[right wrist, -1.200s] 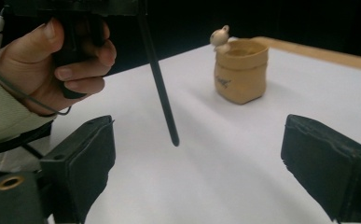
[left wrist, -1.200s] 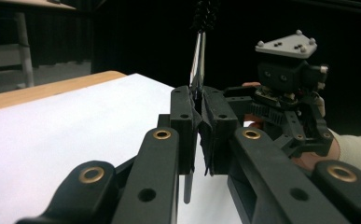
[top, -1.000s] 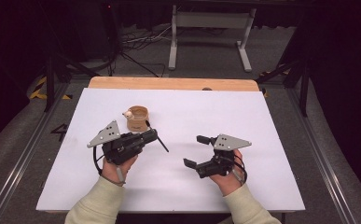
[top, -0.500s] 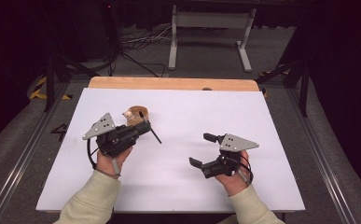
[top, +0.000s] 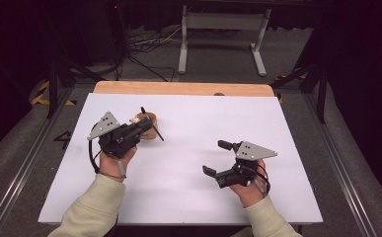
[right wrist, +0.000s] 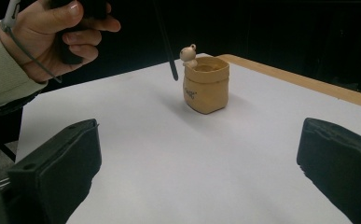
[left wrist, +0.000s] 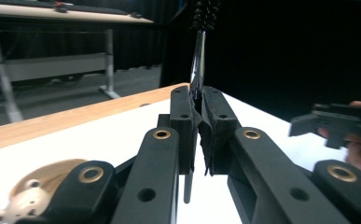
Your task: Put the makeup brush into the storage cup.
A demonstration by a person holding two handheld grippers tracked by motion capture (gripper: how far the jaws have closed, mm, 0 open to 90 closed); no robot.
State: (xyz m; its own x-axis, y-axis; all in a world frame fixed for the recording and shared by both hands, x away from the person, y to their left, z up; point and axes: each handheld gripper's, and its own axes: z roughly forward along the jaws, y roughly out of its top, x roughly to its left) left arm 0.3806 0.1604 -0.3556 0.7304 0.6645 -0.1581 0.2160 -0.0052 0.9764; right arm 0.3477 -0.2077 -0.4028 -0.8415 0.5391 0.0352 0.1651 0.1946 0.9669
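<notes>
Tan sack-shaped pot [right wrist: 206,85] with small figurine sits far-left on matte white table [top: 277,148]; left gripper [left wrist: 200,100] pinches thin bristle-tipped brush [left wrist: 198,56] just beside it, right gripper [top: 217,158] jaws spread, empty.

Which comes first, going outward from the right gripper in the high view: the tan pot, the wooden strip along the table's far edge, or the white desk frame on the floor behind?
1. Tan pot, up-left of the right gripper, on the white tabletop.
2. Wooden strip, along the table's far edge.
3. White desk frame, on the floor beyond the table.
</notes>
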